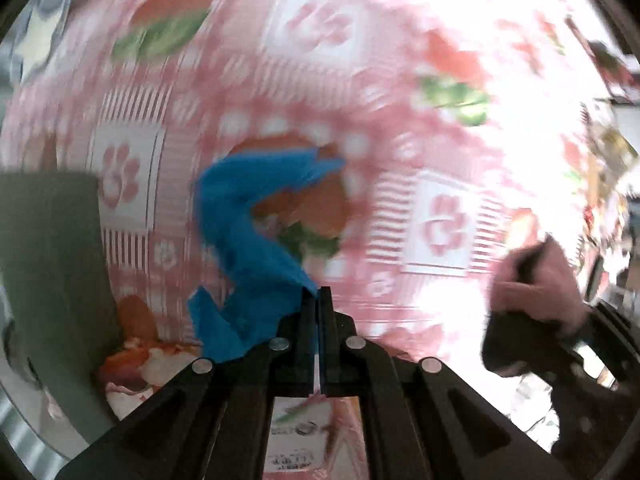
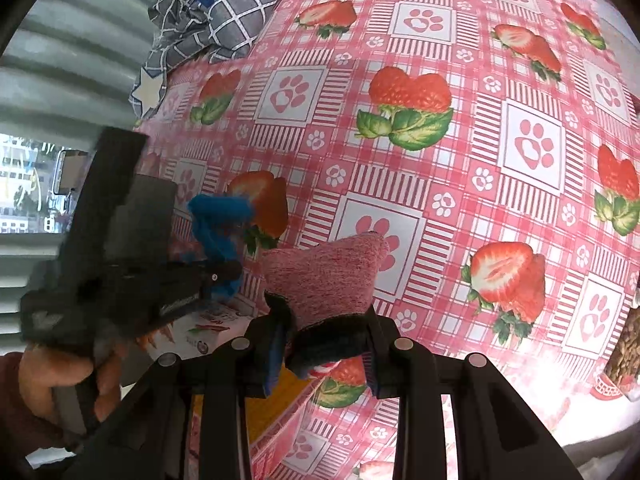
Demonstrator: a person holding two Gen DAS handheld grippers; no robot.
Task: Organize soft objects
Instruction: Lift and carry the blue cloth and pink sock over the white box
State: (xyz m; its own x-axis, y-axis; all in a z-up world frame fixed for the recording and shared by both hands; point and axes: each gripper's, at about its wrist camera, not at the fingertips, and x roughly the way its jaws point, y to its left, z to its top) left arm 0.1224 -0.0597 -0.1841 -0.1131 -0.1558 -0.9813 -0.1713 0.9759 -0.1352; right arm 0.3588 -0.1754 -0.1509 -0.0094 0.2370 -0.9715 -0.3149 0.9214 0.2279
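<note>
Blue cloth (image 1: 248,248) hangs pinched in your left tongs (image 1: 320,300), apparently clear of the strawberry-print desk (image 2: 440,184); beside it, your right tongs (image 2: 324,328) clamp a pink-and-black sock (image 2: 324,280).

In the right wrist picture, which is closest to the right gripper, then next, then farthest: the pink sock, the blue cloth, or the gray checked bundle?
1. The pink sock: pinched in the right gripper itself, at the middle bottom.
2. The blue cloth: to the left, held by the left gripper.
3. The gray checked bundle: far away at the top left of the strawberry tablecloth.
</note>
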